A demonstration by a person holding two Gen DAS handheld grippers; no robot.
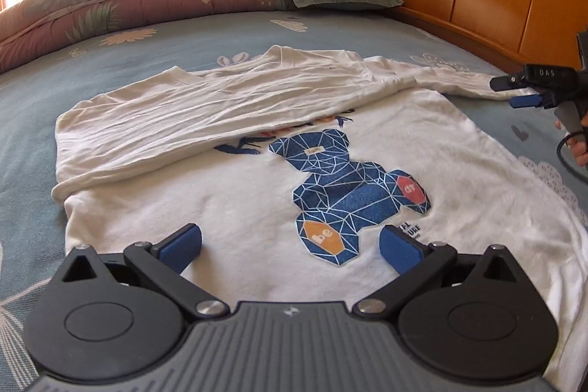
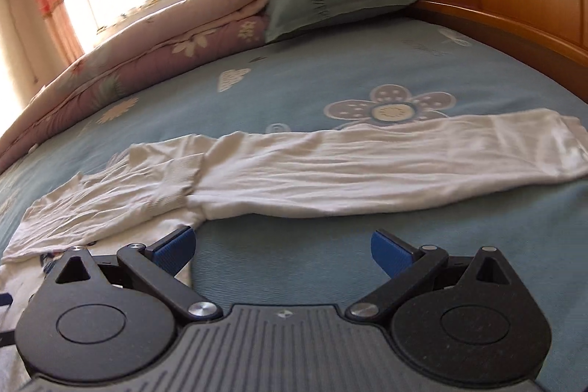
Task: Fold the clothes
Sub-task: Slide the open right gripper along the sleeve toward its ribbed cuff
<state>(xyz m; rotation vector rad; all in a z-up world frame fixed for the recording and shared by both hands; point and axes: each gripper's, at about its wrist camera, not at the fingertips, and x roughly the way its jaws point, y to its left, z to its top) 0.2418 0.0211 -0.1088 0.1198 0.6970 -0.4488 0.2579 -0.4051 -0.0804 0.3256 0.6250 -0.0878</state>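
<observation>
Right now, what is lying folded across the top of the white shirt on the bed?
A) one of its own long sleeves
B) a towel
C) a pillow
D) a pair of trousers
A: one long sleeve is folded across the shirt, above the blue bear print; the other sleeve stretches out on the bedsheet.

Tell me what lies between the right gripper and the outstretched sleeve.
Only bare blue sheet, as the right wrist view shows: the right gripper, jaws open, hangs just short of the sleeve.
</observation>
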